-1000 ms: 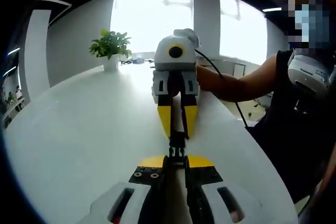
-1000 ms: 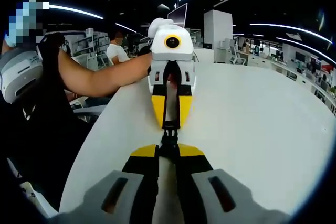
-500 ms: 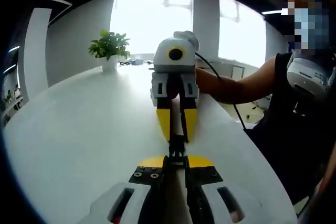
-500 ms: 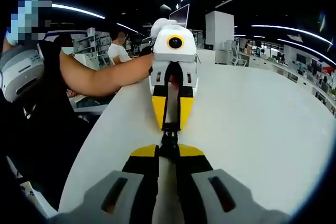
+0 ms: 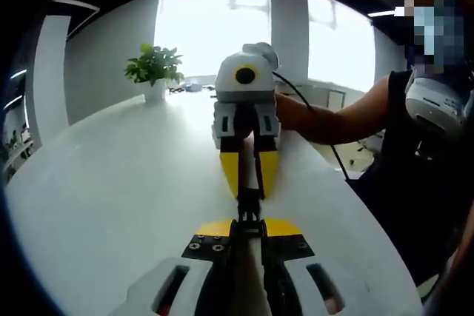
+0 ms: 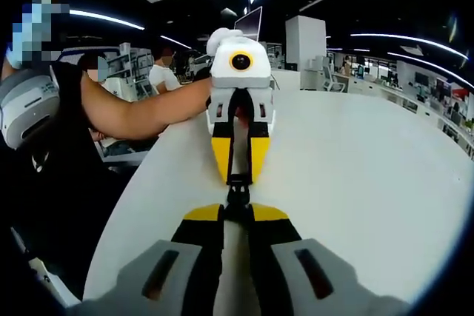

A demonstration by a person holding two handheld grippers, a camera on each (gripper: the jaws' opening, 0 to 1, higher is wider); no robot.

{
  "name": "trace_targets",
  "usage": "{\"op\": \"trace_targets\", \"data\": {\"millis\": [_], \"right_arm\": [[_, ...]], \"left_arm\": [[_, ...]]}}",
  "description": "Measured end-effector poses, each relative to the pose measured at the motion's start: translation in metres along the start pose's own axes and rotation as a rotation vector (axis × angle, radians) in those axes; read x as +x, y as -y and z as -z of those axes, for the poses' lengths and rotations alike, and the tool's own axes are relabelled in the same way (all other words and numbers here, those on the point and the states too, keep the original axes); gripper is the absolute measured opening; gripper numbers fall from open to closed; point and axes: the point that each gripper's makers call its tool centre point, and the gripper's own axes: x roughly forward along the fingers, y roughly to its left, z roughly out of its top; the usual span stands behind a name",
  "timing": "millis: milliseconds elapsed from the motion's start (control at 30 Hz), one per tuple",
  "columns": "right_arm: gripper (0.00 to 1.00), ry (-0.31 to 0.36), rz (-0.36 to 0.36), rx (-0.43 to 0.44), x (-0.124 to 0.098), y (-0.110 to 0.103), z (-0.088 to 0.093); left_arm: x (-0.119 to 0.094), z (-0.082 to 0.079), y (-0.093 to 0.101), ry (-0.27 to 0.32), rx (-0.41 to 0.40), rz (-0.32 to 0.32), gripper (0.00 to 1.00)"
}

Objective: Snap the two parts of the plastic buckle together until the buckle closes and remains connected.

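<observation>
**Jaws nose to nose, buckle strung between**

Clamped tight on both sides: left gripper [image 5: 249, 229] pinching near end of black buckle [image 5: 249, 205], right gripper [image 5: 249, 175] pinching far end. Facing each other tip to tip above white table [image 5: 111, 205], lined up on one axis.

Buckle sits dead centre, running straight from one pair of yellow tips to the other, long axis same as both grippers' axes. Same story from right gripper view: right gripper [image 6: 238, 212] at bottom, left gripper [image 6: 238, 160] opposite, buckle [image 6: 237, 192] as thin dark link in the gap. No sideways offset visible, no obvious twist either.

Neither hand nearer; each already holding its half. Can't tell at this res. whether halves fully latched or just butted — join too small, too dark. Looks like final push stage, approx. near done.

Next move, by the look of it: straight push along shared axis, tips toward tips, no tilt. Any yaw from either wrist risks prongs binding or part slipping out of pads.

Potted plant [image 5: 154, 68] far back on table, well clear. Person's forearm [image 5: 333, 116] behind right gripper.
</observation>
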Motion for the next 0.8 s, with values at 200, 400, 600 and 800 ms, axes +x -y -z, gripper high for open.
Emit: {"op": "trace_targets", "data": {"millis": [200, 400, 600, 800], "right_arm": [[0.11, 0.006, 0.011, 0.015, -0.001, 0.002, 0.001], [0.11, 0.004, 0.018, 0.018, -0.001, 0.003, 0.002], [0.11, 0.003, 0.015, 0.001, 0.000, 0.001, 0.001], [0.10, 0.003, 0.045, -0.004, -0.001, 0.008, 0.001]], "left_arm": [[0.001, 0.000, 0.000, -0.001, -0.005, -0.004, 0.10], [0.001, 0.000, 0.000, 0.000, -0.009, -0.003, 0.10], [0.001, 0.000, 0.000, 0.003, -0.010, -0.004, 0.10], [0.003, -0.011, -0.005, 0.048, 0.013, -0.036, 0.10]]}}
